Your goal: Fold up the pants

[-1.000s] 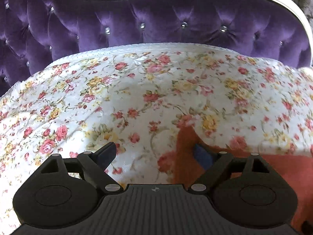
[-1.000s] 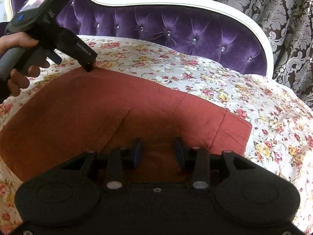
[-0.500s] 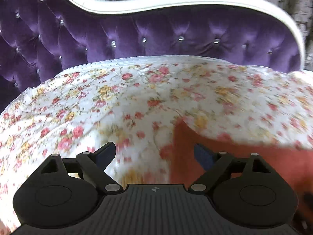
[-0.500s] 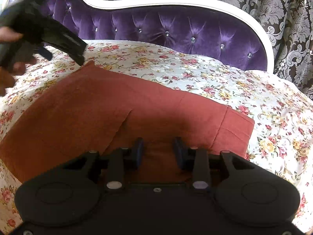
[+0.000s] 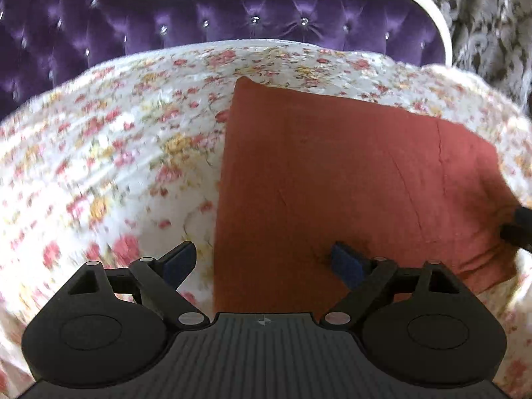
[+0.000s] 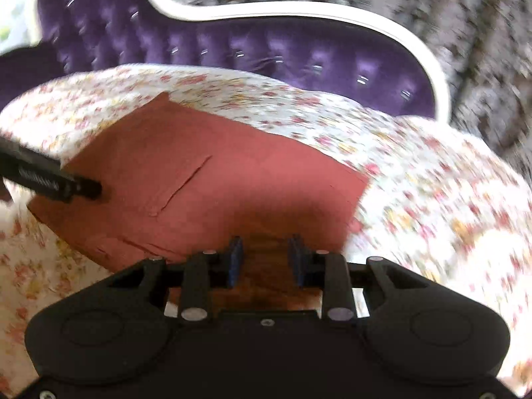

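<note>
The rust-red pants (image 5: 349, 173) are seen spread flat on the flowered bedspread (image 5: 116, 153), below the purple tufted headboard (image 5: 232, 23). Their left edge is straddled by the left claw (image 5: 262, 262), held wide apart with nothing gripped. Their near edge lies between the partly parted fingers of the right claw (image 6: 266, 259); whether cloth is pinched cannot be told.

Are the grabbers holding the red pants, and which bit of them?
The left gripper is wide open and holds nothing. The right gripper has the near edge of the pants between its fingers, but a gap shows, so a pinch cannot be told.
</note>
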A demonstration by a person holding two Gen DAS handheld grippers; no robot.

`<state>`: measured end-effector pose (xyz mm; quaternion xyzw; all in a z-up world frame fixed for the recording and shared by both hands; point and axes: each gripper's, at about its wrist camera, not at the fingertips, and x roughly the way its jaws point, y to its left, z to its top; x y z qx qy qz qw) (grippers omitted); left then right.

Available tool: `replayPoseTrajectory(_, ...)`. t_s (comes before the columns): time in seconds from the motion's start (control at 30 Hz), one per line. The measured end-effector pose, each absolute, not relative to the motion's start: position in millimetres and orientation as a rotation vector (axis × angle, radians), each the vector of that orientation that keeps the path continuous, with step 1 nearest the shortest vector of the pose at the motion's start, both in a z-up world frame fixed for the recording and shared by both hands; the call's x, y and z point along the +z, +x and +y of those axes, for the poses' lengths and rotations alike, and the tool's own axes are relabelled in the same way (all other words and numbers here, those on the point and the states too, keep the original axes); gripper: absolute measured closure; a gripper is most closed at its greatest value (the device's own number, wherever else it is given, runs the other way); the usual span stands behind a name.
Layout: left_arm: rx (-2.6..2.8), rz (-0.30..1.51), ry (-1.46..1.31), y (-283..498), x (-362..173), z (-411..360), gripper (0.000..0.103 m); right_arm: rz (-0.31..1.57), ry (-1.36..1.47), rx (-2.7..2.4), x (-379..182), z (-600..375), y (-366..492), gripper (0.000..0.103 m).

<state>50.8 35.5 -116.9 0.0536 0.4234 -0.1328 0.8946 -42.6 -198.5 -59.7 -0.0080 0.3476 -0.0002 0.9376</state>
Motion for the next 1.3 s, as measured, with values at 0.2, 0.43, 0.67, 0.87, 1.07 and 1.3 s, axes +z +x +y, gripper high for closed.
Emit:
replayPoseTrajectory(0.2,-0.253,0.886,0.069,46.6,-121.9,38.1,0.011,0.715,0.311,-0.029,-60.7,-218.9,-67.8,0.049)
replayPoseTrajectory(0.43,-0.257,0.864,0.135,43.9,-121.1,32.3,0.010,0.728,0.591,-0.073,-79.2,-240.5,-70.2,0.048)
replayPoseTrajectory(0.67,-0.263,0.866,0.154,45.5,-120.8,31.1,0.010,0.680,0.807,-0.075,-89.3,-268.0,-61.4,0.047)
replayPoseTrajectory(0.87,-0.276,0.872,0.164,47.4,-120.3,32.1,0.010,0.663,0.854,-0.060,-90.9,-271.5,-64.6,0.045)
replayPoseTrajectory(1.07,-0.302,0.890,0.159,53.1,-118.3,34.8,0.011,0.675,0.876,-0.079,-90.5,-276.8,-56.2,0.079)
replayPoseTrajectory(1.3,-0.331,0.823,0.234,47.9,-96.2,39.9,0.013,0.723,0.805,-0.035,-82.5,-271.0,-66.9,0.081)
